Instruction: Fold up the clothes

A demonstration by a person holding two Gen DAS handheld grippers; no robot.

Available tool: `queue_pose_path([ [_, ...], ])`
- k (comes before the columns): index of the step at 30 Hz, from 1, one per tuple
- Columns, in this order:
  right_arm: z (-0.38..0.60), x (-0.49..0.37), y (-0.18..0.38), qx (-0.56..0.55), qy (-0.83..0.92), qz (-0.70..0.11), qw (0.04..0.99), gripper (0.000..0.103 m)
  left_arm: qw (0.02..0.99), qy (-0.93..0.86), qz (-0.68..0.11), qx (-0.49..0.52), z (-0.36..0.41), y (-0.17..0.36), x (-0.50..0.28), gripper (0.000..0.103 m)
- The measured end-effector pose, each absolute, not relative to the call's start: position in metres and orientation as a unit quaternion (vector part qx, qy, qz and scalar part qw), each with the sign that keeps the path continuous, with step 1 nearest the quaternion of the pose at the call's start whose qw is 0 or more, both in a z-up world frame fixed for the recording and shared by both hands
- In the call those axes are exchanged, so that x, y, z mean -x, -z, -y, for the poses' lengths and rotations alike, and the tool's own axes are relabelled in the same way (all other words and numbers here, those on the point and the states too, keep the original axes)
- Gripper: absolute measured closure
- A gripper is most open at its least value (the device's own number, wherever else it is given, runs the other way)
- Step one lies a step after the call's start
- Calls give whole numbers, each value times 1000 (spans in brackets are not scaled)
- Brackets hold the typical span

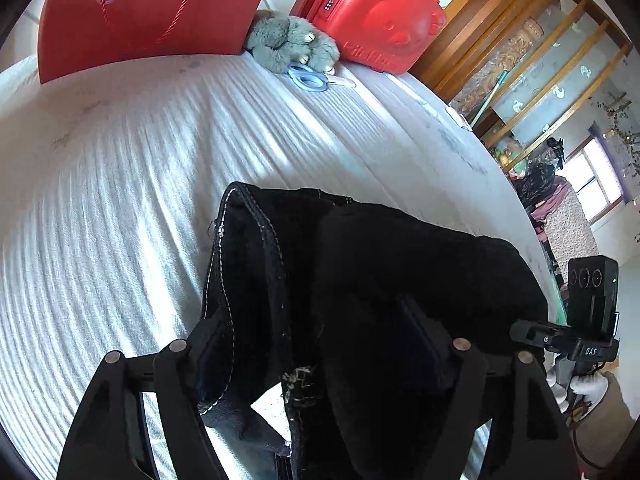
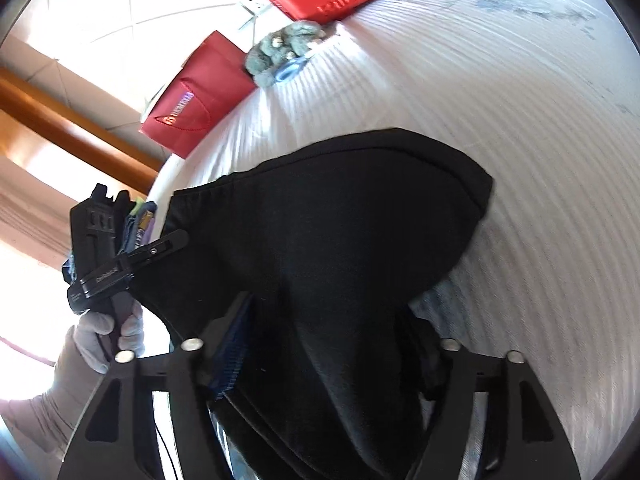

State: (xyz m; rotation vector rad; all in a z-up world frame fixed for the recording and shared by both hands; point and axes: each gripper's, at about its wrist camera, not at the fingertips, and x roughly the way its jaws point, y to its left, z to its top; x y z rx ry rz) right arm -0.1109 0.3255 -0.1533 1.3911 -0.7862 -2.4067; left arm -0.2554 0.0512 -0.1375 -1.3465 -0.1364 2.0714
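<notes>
A black garment with white stitching [image 1: 380, 260] lies bunched and folded on the white ribbed bedsheet [image 1: 120, 168]. My left gripper [image 1: 316, 320] stands wide over its near end; the cloth lies loosely between the fingers and they do not pinch it. In the right wrist view the same garment [image 2: 340, 208] spreads forward from my right gripper [image 2: 326, 320], whose jaws are also apart with the fabric lying between them. Each view shows the other gripper at its edge, held by a white-gloved hand [image 1: 592, 384] [image 2: 96, 340].
At the far side of the bed stand a red paper bag [image 1: 140, 12], a grey plush toy [image 1: 292, 40], blue scissors [image 1: 308, 78] and a red suitcase [image 1: 376, 8]. Wooden shelving [image 1: 520, 40] rises beyond the bed's right edge.
</notes>
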Motion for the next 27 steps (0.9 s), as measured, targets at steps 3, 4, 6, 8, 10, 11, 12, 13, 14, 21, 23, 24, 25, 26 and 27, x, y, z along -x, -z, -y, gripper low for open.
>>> queue_pose_path([
  [3,-324,121,151,-484,829,254,115,49,324,-788,97,515,-42,136,253,54],
  [4,-326,122,150,-486,825,264,112,56,321,-789,105,513,-39,133,249,60],
  [6,-329,118,138,-473,825,283,125,65,314,-793,110,511,-34,127,242,65],
  [8,-327,113,120,-454,832,285,144,68,309,-797,118,506,-30,121,238,68],
  [10,-326,114,107,-445,830,295,162,69,305,-804,129,495,-27,110,233,71],
  [11,-327,116,101,-441,827,304,173,70,303,-808,134,488,-25,104,230,72],
  [12,-328,118,96,-436,823,314,184,70,301,-812,141,480,-22,96,228,72],
  [13,-328,120,87,-432,822,316,194,70,298,-816,148,473,-19,87,225,72],
  [14,-327,121,78,-427,824,313,203,71,295,-821,154,465,-15,78,222,72],
  [21,-298,133,-1,-389,836,267,281,71,258,-864,188,388,26,-7,198,72],
  [23,-284,139,-28,-378,837,250,307,71,239,-876,197,369,43,-32,189,72],
  [24,-275,141,-42,-372,836,242,323,71,227,-882,203,360,53,-44,184,72],
  [25,-267,144,-56,-366,835,234,339,71,216,-887,208,351,64,-57,180,72],
  [26,-259,147,-70,-360,833,226,354,72,205,-892,213,342,75,-69,175,72],
  [27,-245,150,-86,-353,831,215,371,72,193,-897,218,333,85,-81,170,72],
])
